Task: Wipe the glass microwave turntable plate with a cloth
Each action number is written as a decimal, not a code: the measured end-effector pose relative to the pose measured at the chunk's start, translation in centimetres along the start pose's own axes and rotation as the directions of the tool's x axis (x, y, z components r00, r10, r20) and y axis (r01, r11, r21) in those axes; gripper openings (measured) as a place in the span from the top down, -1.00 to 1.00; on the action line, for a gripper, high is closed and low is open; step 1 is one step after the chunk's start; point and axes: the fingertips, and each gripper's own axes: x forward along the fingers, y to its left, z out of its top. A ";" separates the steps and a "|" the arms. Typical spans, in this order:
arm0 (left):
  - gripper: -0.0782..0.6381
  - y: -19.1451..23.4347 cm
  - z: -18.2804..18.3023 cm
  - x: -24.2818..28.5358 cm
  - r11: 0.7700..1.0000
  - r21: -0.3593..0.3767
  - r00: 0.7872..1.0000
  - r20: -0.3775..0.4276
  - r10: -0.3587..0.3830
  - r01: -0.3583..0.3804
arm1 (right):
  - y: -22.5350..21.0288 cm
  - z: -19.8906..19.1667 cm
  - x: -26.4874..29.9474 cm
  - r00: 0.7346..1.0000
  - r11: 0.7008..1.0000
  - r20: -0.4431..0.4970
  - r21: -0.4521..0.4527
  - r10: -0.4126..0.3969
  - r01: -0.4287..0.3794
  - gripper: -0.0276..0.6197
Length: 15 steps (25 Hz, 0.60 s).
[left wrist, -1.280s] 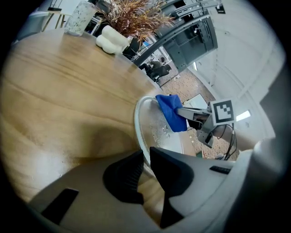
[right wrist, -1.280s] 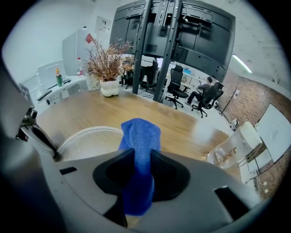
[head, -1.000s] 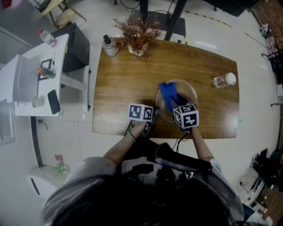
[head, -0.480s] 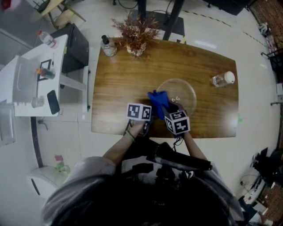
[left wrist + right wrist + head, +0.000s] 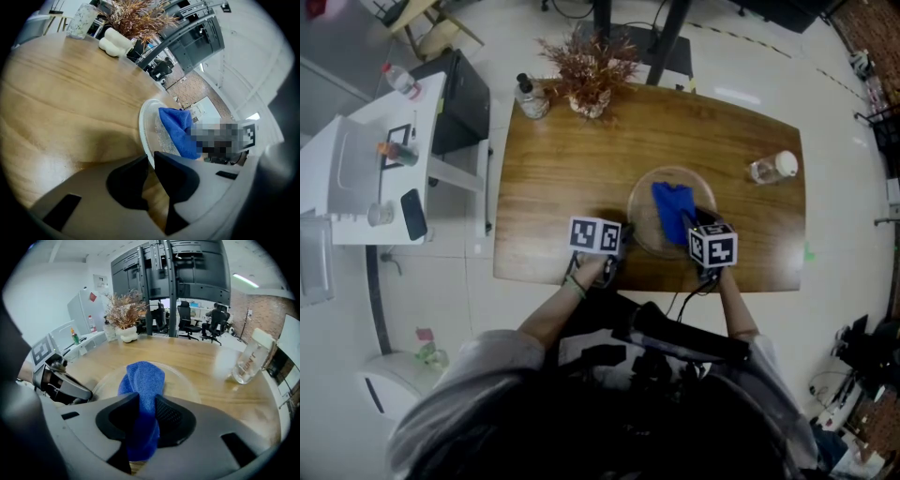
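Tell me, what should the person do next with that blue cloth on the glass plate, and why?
Probably sweep the blue cloth sideways across the glass plate. The right tongs pinch the cloth, which covers just a strip of the plate, and the left tongs clamp its rim, steadying it.

An open-plan office or lab: black swivel office chairs (image 5: 189, 327) at desks, a tall dark metal equipment frame (image 5: 166, 268), a red brick wall (image 5: 265, 315), a glossy pale tiled floor (image 5: 534, 309).

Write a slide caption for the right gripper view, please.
Right gripper shut on a blue cloth resting on the glass plate.
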 end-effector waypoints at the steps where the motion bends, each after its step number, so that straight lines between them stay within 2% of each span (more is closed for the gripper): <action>1: 0.67 0.0 0.0 0.0 1.000 0.000 1.000 0.001 0.001 -0.001 | -1.2 -0.2 -0.1 1.000 1.000 -0.006 0.014 -0.017 0.017 0.55; 9: 0.67 0.0 0.1 -0.1 1.000 -0.002 1.000 0.009 -0.002 0.002 | -8.6 -0.4 -0.7 0.991 0.993 -0.062 -0.006 -0.118 0.118 0.55; 12: 0.67 0.0 0.2 -0.1 1.000 -0.008 1.000 0.019 -0.007 0.007 | -9.1 -0.4 -0.6 0.992 0.995 -0.076 0.004 -0.104 0.104 0.55; 15: 0.67 0.1 0.1 -0.1 1.000 -0.012 1.000 0.019 0.003 -0.003 | -8.1 -0.2 -0.9 0.990 0.991 -0.058 0.018 -0.129 0.130 0.55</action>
